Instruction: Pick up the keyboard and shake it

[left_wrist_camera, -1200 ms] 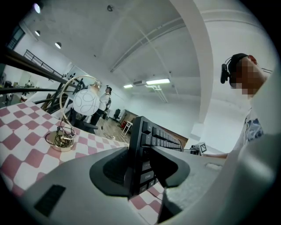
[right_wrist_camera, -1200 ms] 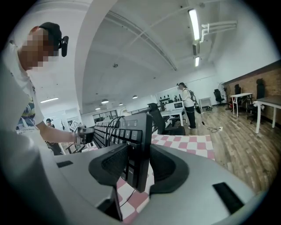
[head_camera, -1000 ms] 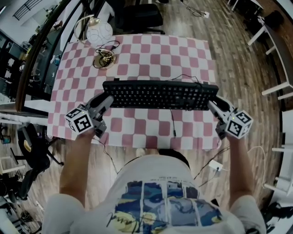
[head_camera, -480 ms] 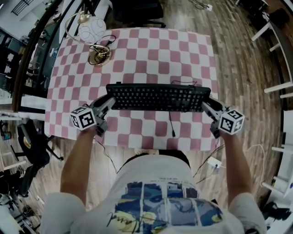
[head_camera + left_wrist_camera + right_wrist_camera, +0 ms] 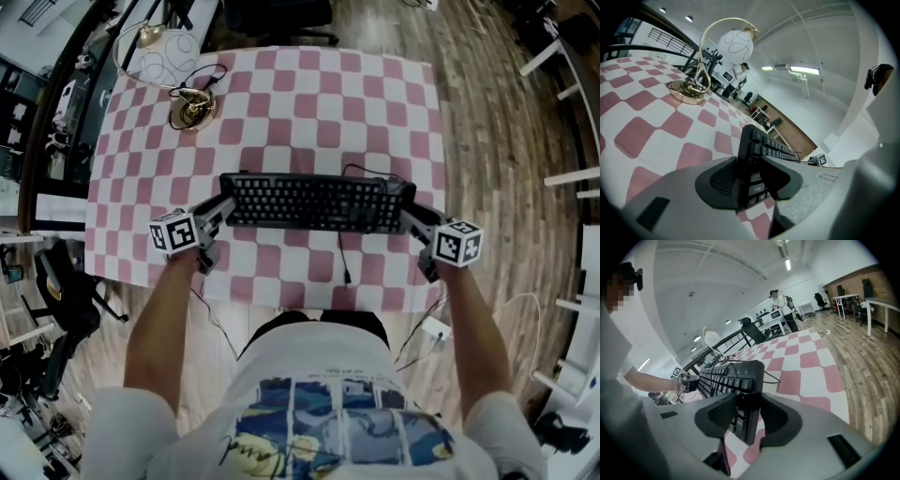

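A black keyboard (image 5: 314,202) hangs level above the pink-and-white checked table (image 5: 281,103), held by both ends. My left gripper (image 5: 223,208) is shut on its left end, and the left gripper view shows the keyboard's edge (image 5: 751,154) clamped between the pads. My right gripper (image 5: 409,214) is shut on the right end, where the keyboard (image 5: 740,380) sits tilted between the jaws. Its black cable (image 5: 342,258) dangles toward the table's near edge.
A gold-based lamp with a white globe (image 5: 178,89) stands at the table's far left corner, seen also as the lamp (image 5: 719,61) in the left gripper view. Wooden floor surrounds the table. White desks (image 5: 572,112) stand to the right, chairs and racks (image 5: 47,309) to the left.
The keyboard and both grippers have moved away from the camera and look smaller now. Both grips have stayed the same.
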### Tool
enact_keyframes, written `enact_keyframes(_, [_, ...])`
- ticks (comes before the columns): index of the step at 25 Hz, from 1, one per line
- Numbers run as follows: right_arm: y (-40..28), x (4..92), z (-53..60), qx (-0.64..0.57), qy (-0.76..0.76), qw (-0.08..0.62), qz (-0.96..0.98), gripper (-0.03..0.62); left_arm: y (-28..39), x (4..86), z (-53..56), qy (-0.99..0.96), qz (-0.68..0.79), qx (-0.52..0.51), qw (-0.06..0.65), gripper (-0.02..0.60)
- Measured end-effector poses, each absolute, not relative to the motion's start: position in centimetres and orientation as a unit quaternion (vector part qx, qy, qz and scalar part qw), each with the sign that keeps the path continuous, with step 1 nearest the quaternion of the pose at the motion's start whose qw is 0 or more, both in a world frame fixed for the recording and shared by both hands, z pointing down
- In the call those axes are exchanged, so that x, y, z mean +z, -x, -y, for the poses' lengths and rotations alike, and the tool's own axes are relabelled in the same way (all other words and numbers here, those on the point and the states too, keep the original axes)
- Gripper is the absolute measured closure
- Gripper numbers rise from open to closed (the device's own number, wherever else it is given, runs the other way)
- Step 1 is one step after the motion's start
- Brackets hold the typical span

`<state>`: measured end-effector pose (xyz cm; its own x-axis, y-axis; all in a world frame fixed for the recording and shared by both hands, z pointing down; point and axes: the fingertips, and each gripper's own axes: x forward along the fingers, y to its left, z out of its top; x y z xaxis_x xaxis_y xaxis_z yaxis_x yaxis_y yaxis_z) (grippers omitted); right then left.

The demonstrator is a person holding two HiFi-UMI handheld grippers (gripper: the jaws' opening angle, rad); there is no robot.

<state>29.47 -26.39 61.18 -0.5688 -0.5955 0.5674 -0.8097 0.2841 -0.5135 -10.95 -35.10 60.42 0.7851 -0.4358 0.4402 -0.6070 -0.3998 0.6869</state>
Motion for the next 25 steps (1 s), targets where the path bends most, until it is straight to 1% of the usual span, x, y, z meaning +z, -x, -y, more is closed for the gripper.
enact_keyframes(5, [-29.5, 63.4, 26.8, 0.428, -0.438, 0.147, 0.777, 0.441, 10.0, 62.8, 35.4, -0.813, 0.321, 0.112, 0.472, 0.439])
enact_keyframes(9, [-30.4, 65.7, 26.4, 0.45, -0.448, 0.173, 0.753, 0.442, 9.8, 64.0, 36.2, -0.802, 0.334, 0.123, 0.479, 0.44])
enact_keyframes(15, [-29.8, 66.3, 27.0, 0.457, -0.444, 0.173, 0.751, 0.439, 9.7, 65.9, 36.1, -0.782, 0.352, 0.144, 0.494, 0.44])
enact_keyframes(25, [-29.9, 67.3, 27.4, 0.467, -0.443, 0.172, 0.745, 0.429, 9.9, 67.8, 36.6, -0.755, 0.392, 0.174, 0.497, 0.439])
